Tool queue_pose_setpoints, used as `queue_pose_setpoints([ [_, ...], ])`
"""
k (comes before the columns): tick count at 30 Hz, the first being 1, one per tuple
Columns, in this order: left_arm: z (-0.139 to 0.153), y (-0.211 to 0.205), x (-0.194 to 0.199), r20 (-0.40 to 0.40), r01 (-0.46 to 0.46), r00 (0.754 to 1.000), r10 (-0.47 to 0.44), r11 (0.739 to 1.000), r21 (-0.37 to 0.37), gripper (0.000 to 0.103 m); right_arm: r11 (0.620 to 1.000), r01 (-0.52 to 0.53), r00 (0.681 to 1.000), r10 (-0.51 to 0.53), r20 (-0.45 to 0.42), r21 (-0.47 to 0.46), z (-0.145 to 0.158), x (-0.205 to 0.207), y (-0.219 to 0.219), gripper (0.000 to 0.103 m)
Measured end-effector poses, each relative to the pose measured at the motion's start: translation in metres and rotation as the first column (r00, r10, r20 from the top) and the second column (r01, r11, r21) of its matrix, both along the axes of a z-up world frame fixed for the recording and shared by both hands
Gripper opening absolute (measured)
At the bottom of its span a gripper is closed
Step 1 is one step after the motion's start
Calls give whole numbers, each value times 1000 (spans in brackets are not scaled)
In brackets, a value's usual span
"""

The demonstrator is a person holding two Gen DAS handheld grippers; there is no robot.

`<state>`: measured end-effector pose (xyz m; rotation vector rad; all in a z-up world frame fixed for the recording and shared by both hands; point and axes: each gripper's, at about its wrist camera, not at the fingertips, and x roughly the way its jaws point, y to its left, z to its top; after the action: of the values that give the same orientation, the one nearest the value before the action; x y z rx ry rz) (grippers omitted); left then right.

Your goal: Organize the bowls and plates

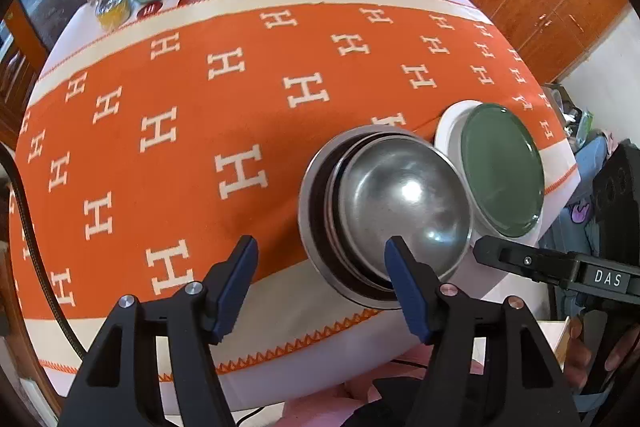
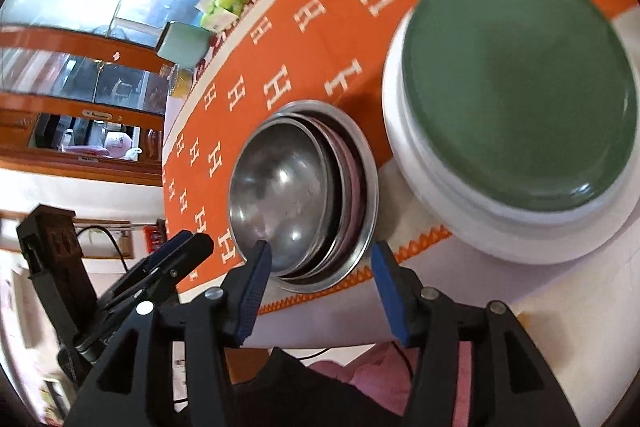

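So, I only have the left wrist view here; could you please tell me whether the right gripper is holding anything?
Observer: No, the right gripper is open and its pads are not clamped on anything. It is pointing at the near rim of the steel bowl stack.
Operator: Thank you. Is that stack all steel?
Observer: Not quite. A pinkish rim shows between the inner bowls and the outermost one.
Operator: And what is the green plate resting on?
Observer: The green plate sits on a white dish that has a tall, stepped side, so it is not a flat plate.
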<state>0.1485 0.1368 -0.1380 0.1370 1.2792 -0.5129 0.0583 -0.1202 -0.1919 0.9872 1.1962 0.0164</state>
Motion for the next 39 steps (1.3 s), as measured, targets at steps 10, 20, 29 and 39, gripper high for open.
queue_pose_setpoints([
  [10,-32,0,14,-148,-30,989,32,999,17,72,995,27,995,-17,-100,97,-33,14,3,58],
  [20,-59,-15,28,-259,-15,966,25,999,43,75,990,38,989,-17,-149,137,-50,23,-7,58],
  [29,-79,-25,39,-338,-21,941,38,998,55,75,982,6,986,26,-163,188,-58,42,-5,58],
  [39,-93,-25,47,-398,-69,914,75,997,30,69,982,-11,973,53,-225,187,-68,59,-8,45],
])
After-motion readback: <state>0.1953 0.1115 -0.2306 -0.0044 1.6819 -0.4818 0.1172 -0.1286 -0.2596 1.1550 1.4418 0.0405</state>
